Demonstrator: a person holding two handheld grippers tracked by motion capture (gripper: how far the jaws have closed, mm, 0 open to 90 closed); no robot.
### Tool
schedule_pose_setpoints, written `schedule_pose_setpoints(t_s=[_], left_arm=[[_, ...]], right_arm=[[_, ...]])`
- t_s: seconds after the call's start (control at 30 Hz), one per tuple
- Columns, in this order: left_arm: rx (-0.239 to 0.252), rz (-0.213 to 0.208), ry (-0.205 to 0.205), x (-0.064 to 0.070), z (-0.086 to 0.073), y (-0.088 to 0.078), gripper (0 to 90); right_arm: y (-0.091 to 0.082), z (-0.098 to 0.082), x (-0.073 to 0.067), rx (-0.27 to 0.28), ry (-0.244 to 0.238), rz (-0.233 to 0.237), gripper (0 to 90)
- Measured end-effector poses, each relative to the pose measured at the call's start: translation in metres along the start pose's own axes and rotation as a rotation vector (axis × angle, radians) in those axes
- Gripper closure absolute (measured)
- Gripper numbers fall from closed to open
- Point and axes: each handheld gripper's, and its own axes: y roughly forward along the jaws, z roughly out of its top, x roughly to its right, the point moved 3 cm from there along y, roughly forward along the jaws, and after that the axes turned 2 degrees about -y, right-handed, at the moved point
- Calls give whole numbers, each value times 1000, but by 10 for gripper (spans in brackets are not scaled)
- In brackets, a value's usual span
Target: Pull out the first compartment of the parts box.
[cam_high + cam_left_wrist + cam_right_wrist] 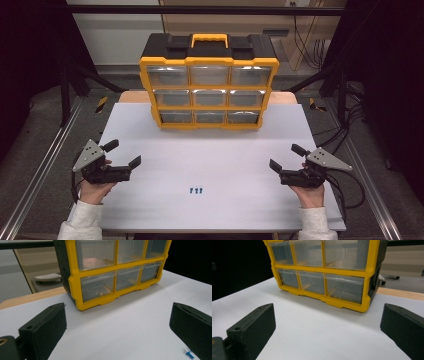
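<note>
A yellow and black drawer organizer (209, 85) with clear drawers and a yellow carry handle stands upright at the back of the white table (150, 125). Three small blue push pins (195, 190) lie close together near the table's front edge. My left gripper (122, 153) rests at the left side, held by a hand, with its jaws wide apart and nothing between them. My right gripper (287, 157) mirrors it at the right side, also open and empty. In the left gripper view the organizer (110, 272) stands ahead and one blue pin (189, 354) lies by the right jaw. The right gripper view faces the organizer (324, 272).
Metal frame rails (45, 165) run along both sides of the table. Black cables (345, 130) trail at the right. A wooden board edge (131, 97) shows behind the white surface. Bare white surface lies between the grippers and the organizer.
</note>
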Motion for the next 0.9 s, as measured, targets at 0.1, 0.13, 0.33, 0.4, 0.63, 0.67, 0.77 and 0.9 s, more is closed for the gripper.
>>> schedule_pose_setpoints(t_s=[0.1,0.13,0.33,0.4,0.63,0.67,0.77,0.9], left_arm=[[0,0,-1,0,0,0,7],[0,0,-2,0,0,0,7],[0,-2,4,0,1,1,8],[0,-12,8,1,1,1,8],[-25,-22,36,4,4,6,9],[-27,-23,40,4,5,7,9],[-23,-30,50,4,9,9,8],[-26,-32,69,5,13,13,8]], right_arm=[[0,-1,0,2,-6,5,5],[0,-1,0,3,-5,6,5],[0,-1,0,-4,-10,6,5],[1,-1,0,-5,-10,7,5],[1,-2,-2,-9,-7,10,5],[1,-2,-2,-9,-6,10,5],[1,-1,-1,-1,-8,8,4],[1,-1,-1,-1,-7,8,4]])
